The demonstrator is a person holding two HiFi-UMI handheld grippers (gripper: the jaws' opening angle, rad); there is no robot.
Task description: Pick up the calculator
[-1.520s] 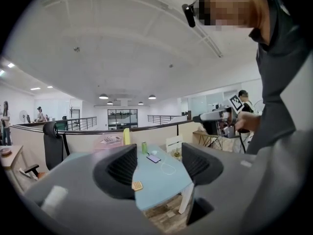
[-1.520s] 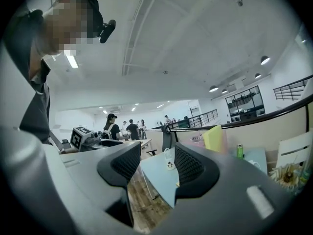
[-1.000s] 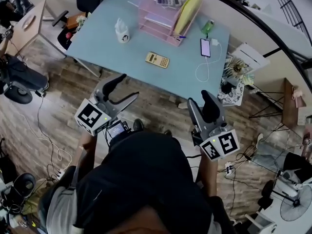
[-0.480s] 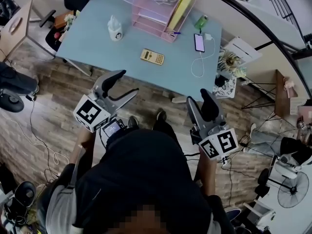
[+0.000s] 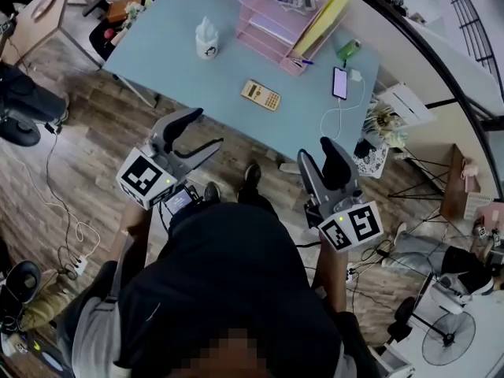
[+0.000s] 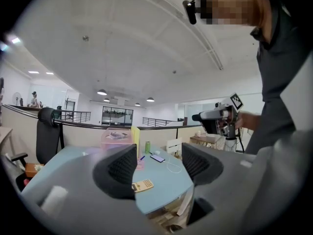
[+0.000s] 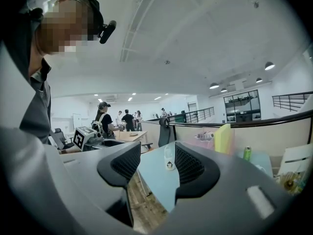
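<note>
The beige calculator (image 5: 260, 95) lies flat near the middle of the light blue table (image 5: 157, 53). It also shows low between the jaws in the left gripper view, as the calculator (image 6: 143, 185). My left gripper (image 5: 203, 130) hangs over the wooden floor, short of the table's near edge, open and empty. My right gripper (image 5: 316, 151) is level with it to the right, off the table's near corner, with a narrow empty gap between its jaws. Neither gripper touches anything.
A white bottle (image 5: 206, 39) stands at the table's left. A pink tray rack (image 5: 268, 26) with a yellow folder (image 5: 327, 18) sits at the back. A phone (image 5: 340, 83) on a white cable and a green can (image 5: 346, 50) are at the right. Cables cross the floor.
The person has stepped nearer the table and both grippers have come forward with them. The jaws stand as before and the calculator has not moved.
</note>
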